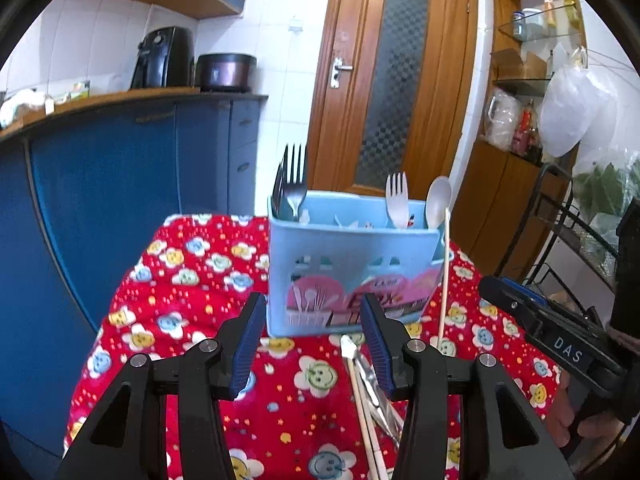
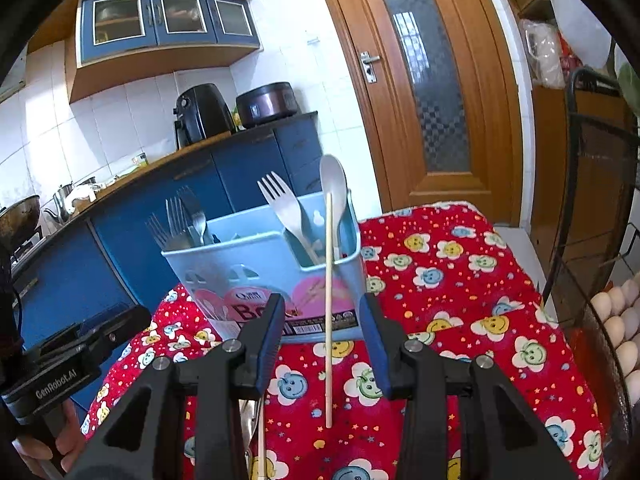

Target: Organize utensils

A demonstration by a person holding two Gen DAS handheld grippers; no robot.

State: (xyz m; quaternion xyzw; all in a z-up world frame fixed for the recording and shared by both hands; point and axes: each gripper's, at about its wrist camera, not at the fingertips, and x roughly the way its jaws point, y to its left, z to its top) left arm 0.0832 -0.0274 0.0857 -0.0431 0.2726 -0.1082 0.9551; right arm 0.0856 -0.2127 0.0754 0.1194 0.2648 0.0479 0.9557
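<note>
Both tongs, left tongs (image 1: pixel 312 344) and right tongs (image 2: pixel 322 344), gaping apart, gripping nothing; chopstick (image 2: pixel 328 312) leaning on blue caddy (image 2: pixel 264 272), lower tip resting on desk (image 2: pixel 460 320).

blue caddy (image 1: pixel 352 276) upright, cutlery inside | chopstick (image 2: pixel 328 308) leaning against it

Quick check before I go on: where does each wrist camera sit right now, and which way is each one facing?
Left wrist: sits behind the open left gripper, low over the red flowered cloth, facing the blue utensil caddy and door; the right gripper shows at right.
Right wrist: sits behind the open right gripper, facing the caddy from its right, kitchen counter behind; the left gripper and a hand show at lower left.
Shared: caddy, cloth, and the single chopstick leaning on the caddy.
</note>
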